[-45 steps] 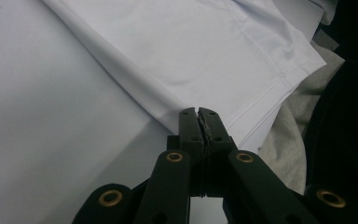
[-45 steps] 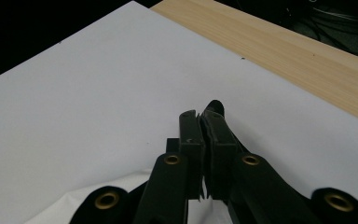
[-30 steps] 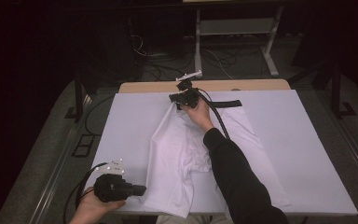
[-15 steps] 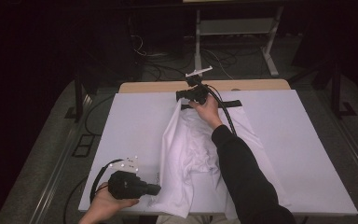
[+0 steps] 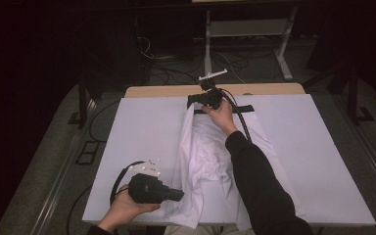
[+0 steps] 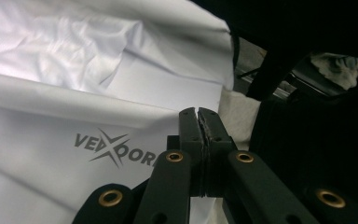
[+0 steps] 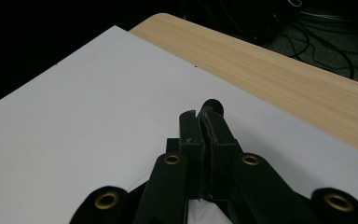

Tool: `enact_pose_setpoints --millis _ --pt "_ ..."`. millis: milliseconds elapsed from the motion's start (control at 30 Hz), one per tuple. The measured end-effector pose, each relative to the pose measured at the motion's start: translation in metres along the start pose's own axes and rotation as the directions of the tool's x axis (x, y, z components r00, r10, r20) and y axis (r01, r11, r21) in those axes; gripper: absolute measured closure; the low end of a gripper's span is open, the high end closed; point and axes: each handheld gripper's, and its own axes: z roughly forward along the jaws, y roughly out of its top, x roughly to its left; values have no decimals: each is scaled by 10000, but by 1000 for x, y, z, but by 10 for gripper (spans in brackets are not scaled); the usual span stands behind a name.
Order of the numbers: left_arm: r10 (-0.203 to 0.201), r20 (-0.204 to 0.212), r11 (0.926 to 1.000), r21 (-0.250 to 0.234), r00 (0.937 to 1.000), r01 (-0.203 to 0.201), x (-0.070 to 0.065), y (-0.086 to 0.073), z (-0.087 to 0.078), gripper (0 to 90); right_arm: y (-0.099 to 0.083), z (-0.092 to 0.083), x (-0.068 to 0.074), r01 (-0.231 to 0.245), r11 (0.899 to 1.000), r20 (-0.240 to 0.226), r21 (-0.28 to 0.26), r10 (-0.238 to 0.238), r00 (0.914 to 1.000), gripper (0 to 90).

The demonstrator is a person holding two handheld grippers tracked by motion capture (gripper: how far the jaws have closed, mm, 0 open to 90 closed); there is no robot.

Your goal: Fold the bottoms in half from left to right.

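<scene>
White shirt (image 5: 203, 161) lies crumpled, grey logo showing.

Grey capitals reading "VEXOOR", with a large crossed X and the end hidden behind the gripper, stand printed on the white T-shirt (image 6: 51, 154).

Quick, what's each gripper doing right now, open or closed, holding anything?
Left gripper: closed, pinching the white garment at its near edge.
Right gripper: closed, apparently on the garment's far edge.

Black left gripper (image 5: 174, 195) with brass-ringed screws, looping black cable, right gripper (image 5: 192, 101) alike, black long sleeve (image 5: 259, 181) lower right
</scene>
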Motion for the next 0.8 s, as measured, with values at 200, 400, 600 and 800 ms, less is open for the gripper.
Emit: enact_pose_setpoints --millis 200,400,600,800 --pt "251 225 9996 -115 9994 -248 -1 10 10 886 -1 -5 -5 -74 10000 104 14 74 9999 857" --pt "374 483 9992 -139 9981 -368 -3 17 19 885 -3 -12 -12 -170 9999 208 -22 171 9996 857" --pt "561 623 9983 -206 9965 -549 -2 24 27 885 -3 -20 -18 -195 9998 263 -95 198 9995 857" --pt "683 821 9973 -312 9943 -659 -3 31 36 885 -6 -26 -23 -278 9995 301 -120 281 9992 857"
